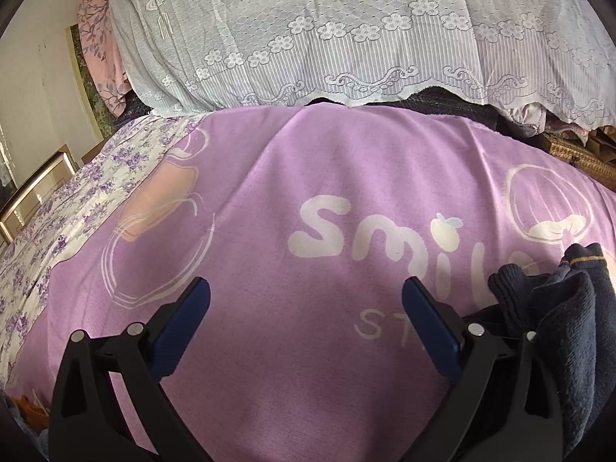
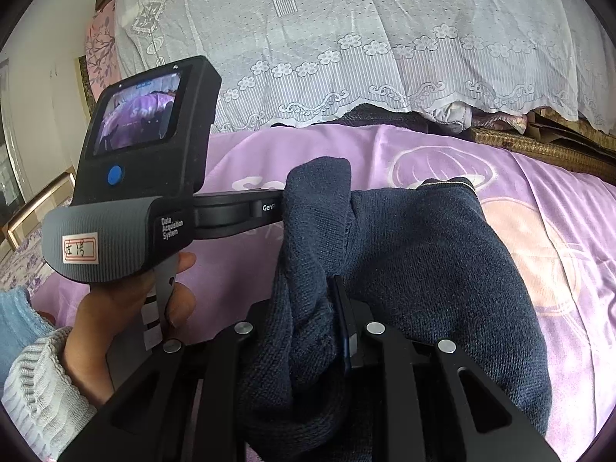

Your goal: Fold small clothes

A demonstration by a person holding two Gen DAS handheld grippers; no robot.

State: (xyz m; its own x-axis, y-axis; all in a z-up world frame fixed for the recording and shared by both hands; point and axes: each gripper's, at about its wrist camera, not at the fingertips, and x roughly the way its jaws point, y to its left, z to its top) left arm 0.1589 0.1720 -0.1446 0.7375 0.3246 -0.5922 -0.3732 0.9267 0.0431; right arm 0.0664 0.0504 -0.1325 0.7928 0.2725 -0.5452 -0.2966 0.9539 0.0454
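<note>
The right gripper (image 2: 338, 331) is clenched on a bunched navy knit garment (image 2: 415, 254) that drapes ahead of its jaws, not yet folded. The left gripper (image 1: 306, 308) hangs released, the garment just to its right, above the purple blanket (image 1: 269, 177).

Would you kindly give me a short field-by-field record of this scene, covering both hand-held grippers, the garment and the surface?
surface: purple bedspread printed "smile"
garment: dark navy knit garment, bunched
left hand-held gripper: open, empty, above the bedspread
right hand-held gripper: shut on the knit garment
backdrop: white lace cover behind the bed
person: hand holding the left gripper's handle
</note>
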